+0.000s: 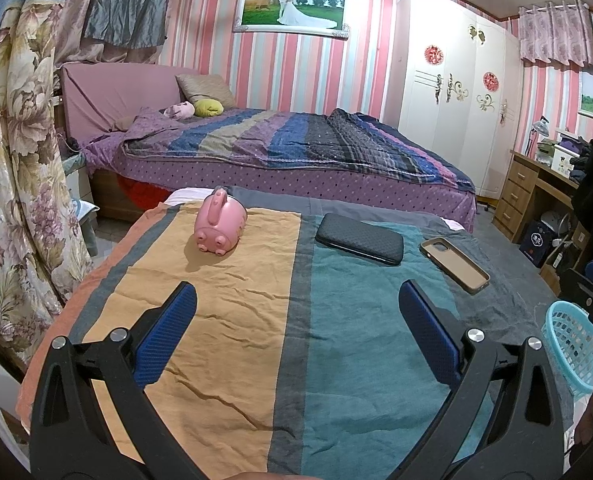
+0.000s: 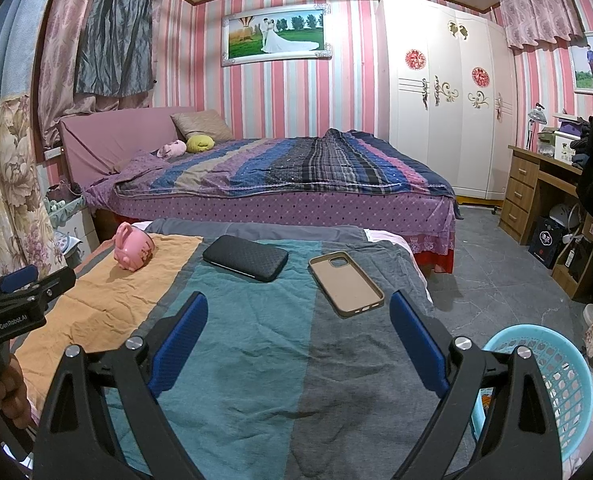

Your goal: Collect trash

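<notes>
My left claw [image 1: 296, 304] and right claw [image 2: 298, 314] both gape wide, empty, over the striped cloth [image 1: 232, 340]. At upper left a pink pig cup [image 1: 219, 222] lies tipped, mouth pointing away. The blue basket [image 2: 556, 376] sits at lower right.

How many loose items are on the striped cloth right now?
3: pink piggy bank on the orange stripe, black case on the teal stripe, tan phone case on the grey stripe. None looks hidden.
</notes>
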`<state>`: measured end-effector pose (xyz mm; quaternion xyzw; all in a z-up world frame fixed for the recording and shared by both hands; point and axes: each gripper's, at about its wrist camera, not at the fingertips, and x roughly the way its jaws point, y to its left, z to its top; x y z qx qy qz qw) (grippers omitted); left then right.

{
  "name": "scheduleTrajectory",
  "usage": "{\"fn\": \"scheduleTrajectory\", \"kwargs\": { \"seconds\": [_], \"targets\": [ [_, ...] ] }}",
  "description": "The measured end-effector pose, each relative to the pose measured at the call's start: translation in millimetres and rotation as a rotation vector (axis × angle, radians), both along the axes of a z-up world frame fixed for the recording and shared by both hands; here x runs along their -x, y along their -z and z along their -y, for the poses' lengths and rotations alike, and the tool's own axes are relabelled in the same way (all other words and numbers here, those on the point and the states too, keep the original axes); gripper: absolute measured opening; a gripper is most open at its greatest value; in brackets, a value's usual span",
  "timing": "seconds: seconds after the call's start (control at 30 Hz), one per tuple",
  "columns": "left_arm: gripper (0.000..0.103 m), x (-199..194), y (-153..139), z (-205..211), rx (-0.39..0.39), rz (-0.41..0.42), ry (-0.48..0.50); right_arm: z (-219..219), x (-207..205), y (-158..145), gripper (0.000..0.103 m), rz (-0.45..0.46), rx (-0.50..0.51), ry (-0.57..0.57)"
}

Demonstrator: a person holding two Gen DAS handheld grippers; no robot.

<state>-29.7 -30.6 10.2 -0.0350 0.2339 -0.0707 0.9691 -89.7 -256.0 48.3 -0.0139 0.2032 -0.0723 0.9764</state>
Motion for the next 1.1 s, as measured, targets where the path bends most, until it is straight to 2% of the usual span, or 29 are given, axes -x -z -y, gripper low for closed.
{"fn": "scheduleTrajectory", "kwargs": {
  "seconds": [0.83, 1.1],
  "targets": [
    [0.098, 0.6, 1.6, -1.7, 0.002, 0.001, -0.003, -1.9, 0.2, 1.0, 0.090, -0.001, 0.000, -0.001],
    [0.098, 0.8, 1.8, 1.5, -0.024, 0.002, -0.026, 1.2, -0.4, 1.4, 0.090, -0.002, -0.001, -0.001]
  ]
}}
